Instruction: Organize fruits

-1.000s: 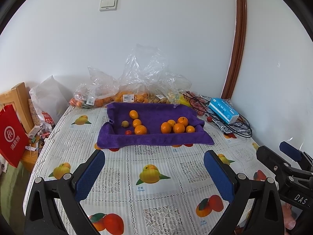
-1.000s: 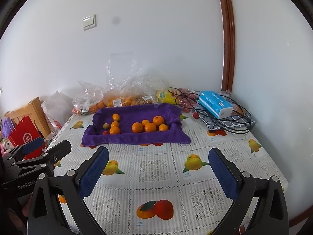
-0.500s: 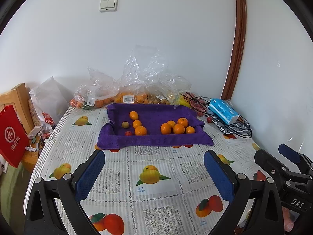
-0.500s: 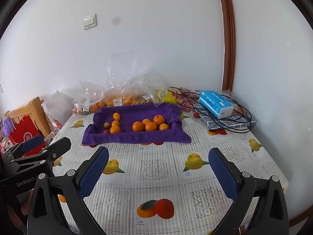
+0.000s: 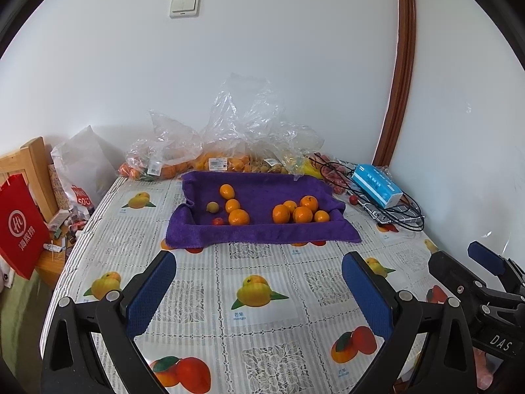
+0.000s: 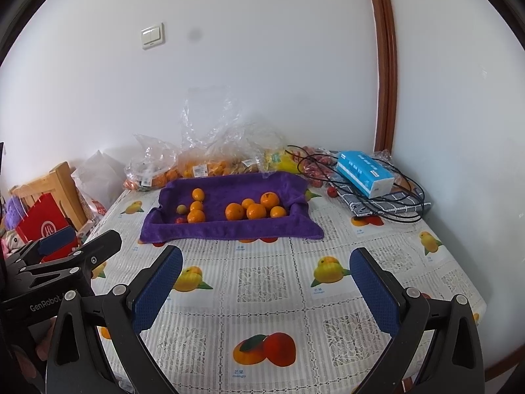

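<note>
Both tongs hang spread and empty over the tablecloth [image 5: 262, 256]. The oranges [image 5: 297, 211] sit on the purple towel [image 5: 262, 233], at twelve o'clock from the left gripper [image 5: 259, 282], eleven o'clock from the right gripper [image 6: 265, 272]; neither looks clearly nearer.
</note>
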Available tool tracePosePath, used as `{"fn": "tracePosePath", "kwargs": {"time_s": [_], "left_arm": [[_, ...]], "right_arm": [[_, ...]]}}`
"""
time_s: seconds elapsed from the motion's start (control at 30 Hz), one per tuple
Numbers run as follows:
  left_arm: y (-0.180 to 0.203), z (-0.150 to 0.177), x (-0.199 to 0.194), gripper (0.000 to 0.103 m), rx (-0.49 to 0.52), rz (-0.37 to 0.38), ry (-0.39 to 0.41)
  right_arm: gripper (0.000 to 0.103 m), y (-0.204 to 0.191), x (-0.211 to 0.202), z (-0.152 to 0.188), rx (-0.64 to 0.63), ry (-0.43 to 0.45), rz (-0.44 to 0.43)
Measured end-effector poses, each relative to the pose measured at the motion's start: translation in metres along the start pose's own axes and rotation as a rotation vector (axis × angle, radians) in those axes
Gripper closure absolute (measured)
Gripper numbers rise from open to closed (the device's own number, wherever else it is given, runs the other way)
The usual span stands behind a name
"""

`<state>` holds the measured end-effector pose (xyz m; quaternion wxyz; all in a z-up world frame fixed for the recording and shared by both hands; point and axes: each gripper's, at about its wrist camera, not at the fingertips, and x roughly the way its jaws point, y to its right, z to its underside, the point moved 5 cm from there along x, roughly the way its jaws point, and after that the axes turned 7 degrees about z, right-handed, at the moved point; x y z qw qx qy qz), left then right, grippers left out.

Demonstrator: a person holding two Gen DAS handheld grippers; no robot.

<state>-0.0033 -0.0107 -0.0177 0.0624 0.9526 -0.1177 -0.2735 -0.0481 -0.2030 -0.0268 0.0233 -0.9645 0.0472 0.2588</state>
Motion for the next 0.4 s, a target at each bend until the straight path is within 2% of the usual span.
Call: {"fn": "tracePosePath", "kwargs": {"time_s": [0.4], "left_arm": [[-0.0080,-0.0024,0.0045,0.001,0.008,-0.014,-0.005]], "right_arm": [[0.002,-0.0012,0.0013,-0.0022,-0.006,0.003,-0.008]]}}
